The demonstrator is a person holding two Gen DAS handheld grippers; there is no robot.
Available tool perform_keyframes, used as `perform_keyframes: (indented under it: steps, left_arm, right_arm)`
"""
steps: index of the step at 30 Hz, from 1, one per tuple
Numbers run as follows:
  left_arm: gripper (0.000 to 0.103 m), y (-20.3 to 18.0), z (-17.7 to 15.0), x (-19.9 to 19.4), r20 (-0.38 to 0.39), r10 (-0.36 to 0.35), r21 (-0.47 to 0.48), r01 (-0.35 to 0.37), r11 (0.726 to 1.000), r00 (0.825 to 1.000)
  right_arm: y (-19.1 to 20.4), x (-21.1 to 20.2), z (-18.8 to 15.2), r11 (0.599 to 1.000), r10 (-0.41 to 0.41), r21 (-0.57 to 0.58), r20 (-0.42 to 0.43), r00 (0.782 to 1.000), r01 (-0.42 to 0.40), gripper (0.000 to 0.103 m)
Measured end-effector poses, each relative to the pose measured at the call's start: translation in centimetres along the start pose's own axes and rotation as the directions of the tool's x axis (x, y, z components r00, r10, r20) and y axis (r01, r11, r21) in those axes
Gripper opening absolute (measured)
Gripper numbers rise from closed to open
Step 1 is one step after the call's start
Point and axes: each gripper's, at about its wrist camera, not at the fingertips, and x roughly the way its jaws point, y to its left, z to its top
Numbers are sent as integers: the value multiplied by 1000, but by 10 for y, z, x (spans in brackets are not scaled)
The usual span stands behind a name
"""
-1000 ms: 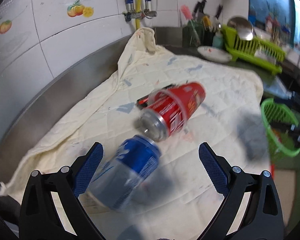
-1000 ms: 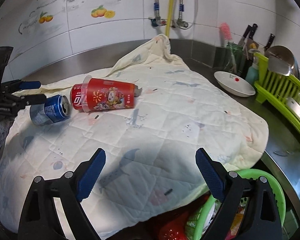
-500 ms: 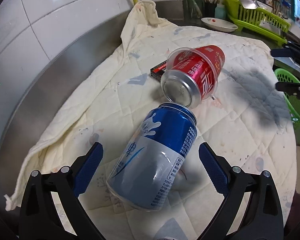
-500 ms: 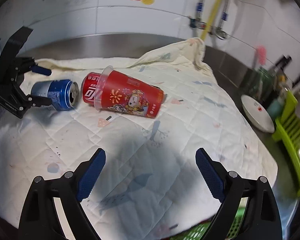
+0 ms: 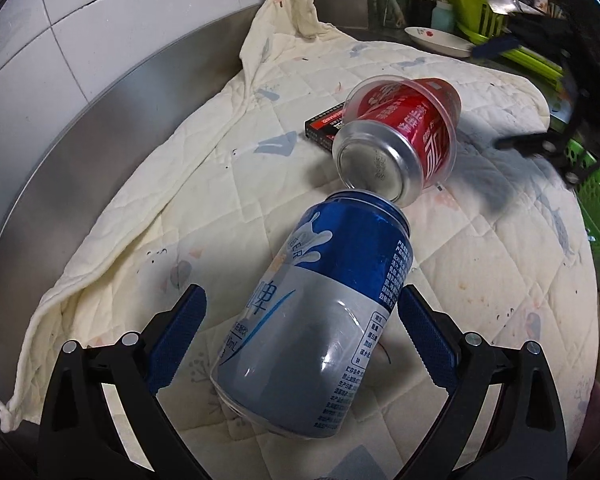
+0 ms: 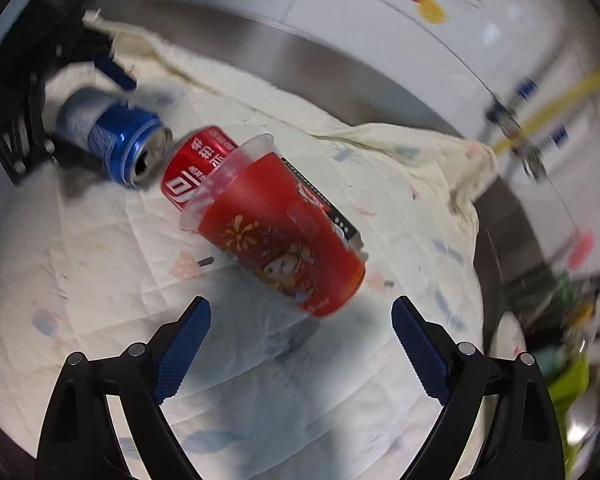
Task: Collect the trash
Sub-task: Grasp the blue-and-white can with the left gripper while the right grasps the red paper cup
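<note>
A: Largest item?
B: Cloth fills both frames.

A: Trash positions?
B: Blue can lies lower centre in the left view, between the spread pads of the left gripper, untouched. Red can, sleeved in a cup, lies centre. Box behind.

A: Right gripper?
B: Released, empty, below the cup.

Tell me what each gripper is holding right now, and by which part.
Nothing is held. The left gripper is open around the lower body of the blue can; the right gripper is open, short of the red cup.
</note>
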Motion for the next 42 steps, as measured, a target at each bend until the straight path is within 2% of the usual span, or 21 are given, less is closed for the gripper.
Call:
perform_keyframes:
  steps: [5,10,16,19,20,21,22,25,32,42]
  left_arm:
    - [94,1,-2,3,5,-26,-6,26,1000,1000]
    - [94,1,-3,8,4,-47,1,47,999,999]
    - [94,2,-3,11,3,-61,5,61,998,998]
    - [92,3,-3,13,-3,-66,0,66,998,998]
    - [90,3,-3,14,-4,-69,-1,69,998,998]
    - [89,3,-2,14,-7,-72,0,72,997,997]
    - [86,2,-2,15,-11,-73,3,73,997,997]
    - [78,-2,-2,18,-26,-75,10,75,997,997]
    - [75,-5,2,20,-33,-62,3,62,998,998]
    - [64,-14,-3,8,4,-20,10,20,1000,1000]
  right_arm:
    - [3,26,20,989,9,-150,-31,999,-14,89]
    - [16,50,29,950,8,-310,-68,998,-29,89]
    - [25,69,36,910,37,-408,-103,994,-77,89]
    - [26,74,38,909,57,-407,-101,993,-93,88]
    - [24,74,39,913,69,-394,-99,993,-103,86]
    - [23,74,40,918,77,-380,-100,992,-110,78]
    - [22,75,41,923,79,-368,-103,992,-111,77]
    - [25,73,40,930,71,-354,-96,993,-101,76]
    - [25,65,37,946,62,-310,-115,991,-95,72]
    - [37,36,33,934,-2,-354,-154,988,-53,69]
